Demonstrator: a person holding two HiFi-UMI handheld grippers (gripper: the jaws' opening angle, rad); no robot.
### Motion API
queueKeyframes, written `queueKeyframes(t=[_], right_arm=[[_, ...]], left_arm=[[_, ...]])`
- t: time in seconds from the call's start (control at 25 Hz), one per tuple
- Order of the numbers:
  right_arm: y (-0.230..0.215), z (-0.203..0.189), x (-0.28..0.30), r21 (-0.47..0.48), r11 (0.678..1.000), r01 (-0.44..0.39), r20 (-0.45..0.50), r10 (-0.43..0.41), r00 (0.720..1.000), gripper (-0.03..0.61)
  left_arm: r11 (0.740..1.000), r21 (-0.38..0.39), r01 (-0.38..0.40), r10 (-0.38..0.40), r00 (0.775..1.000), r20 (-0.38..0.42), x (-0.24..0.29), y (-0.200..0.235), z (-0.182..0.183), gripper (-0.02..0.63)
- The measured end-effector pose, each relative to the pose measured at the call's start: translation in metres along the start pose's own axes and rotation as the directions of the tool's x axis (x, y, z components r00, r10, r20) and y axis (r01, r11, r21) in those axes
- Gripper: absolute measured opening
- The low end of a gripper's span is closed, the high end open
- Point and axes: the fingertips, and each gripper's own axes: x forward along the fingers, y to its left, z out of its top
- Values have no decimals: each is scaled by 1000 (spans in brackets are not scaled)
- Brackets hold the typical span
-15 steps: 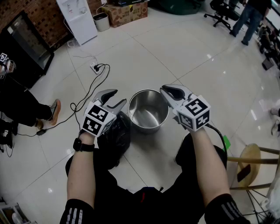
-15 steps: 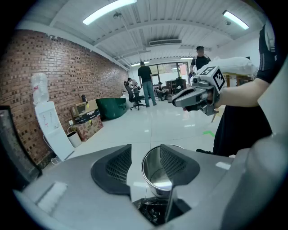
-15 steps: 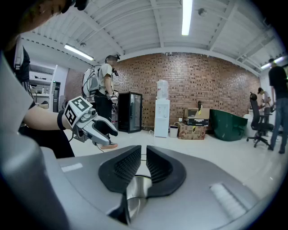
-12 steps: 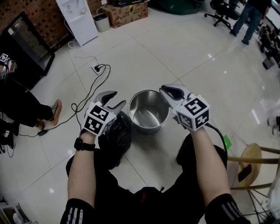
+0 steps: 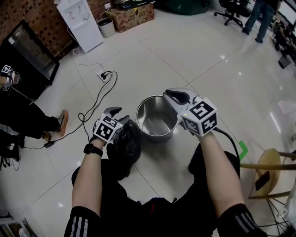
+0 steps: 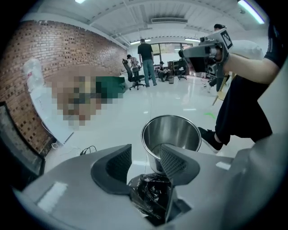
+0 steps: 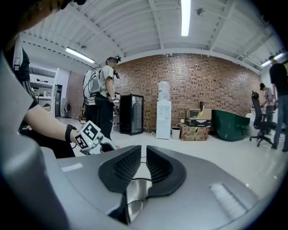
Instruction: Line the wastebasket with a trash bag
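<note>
Head view: steel basket (image 5: 156, 133) stands upright on the white tile floor (image 5: 194, 55), mouth open, inside bare metal. Black bag (image 5: 127, 144) lies crumpled on the floor, touching the basket's left side. It is not in the basket.

Left gripper (image 5: 119, 115) points steeply down over the bag's upper edge. Left gripper view: jaws apart, pads clear of everything. The bag shows through the gap below them, with a thin strand rising from it. Released, holding nothing.

Right gripper (image 5: 172, 96) hangs over the basket's right rim, tilted slightly down. Right gripper view: jaws drawn almost together, only a thin slit between the pads and nothing in it. Basket metal shows below. Clenched, empty.

Markings: each gripper's cube (image 5: 200, 116) carries black-and-white square patterns. Cardboard box (image 5: 134, 11) at the far wall has print that is too small to read. Beside it stand a small bin (image 5: 107, 25) and a white dispenser (image 5: 83, 21).

Other: black cable (image 5: 95, 99) runs from a power strip (image 5: 104, 74) across the floor left of the bag. Watch (image 5: 92, 149) on the left wrist. Wooden stool (image 5: 268, 169) at right, green tape (image 5: 242, 150) near it.
</note>
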Motion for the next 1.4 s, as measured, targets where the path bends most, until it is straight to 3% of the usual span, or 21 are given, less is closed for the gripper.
queueKeyframes(t=[0.2, 0.36, 0.6, 0.96, 1.4], right_arm=[[5, 2, 0, -3, 1000, -16, 6, 16, 1000, 41], [6, 2, -1, 0, 1000, -22, 6, 22, 1000, 41], [8, 3, 0, 1, 999, -32, 11, 32, 999, 41], [10, 9, -1, -10, 999, -45, 29, 45, 999, 41], [17, 10, 8, 5, 999, -49, 5, 49, 999, 41]], left_arm=[[998, 5, 60, -59, 992, -115, 42, -4, -50, 192], [994, -13, 111, -111, 958, -265, 71, -13, -103, 192], [990, -36, 136, -140, 913, -383, 110, -18, -165, 192], [996, -32, 80, -85, 868, -489, 141, 1, -226, 192], [995, -71, 64, -92, 851, -517, 156, 6, -249, 181]])
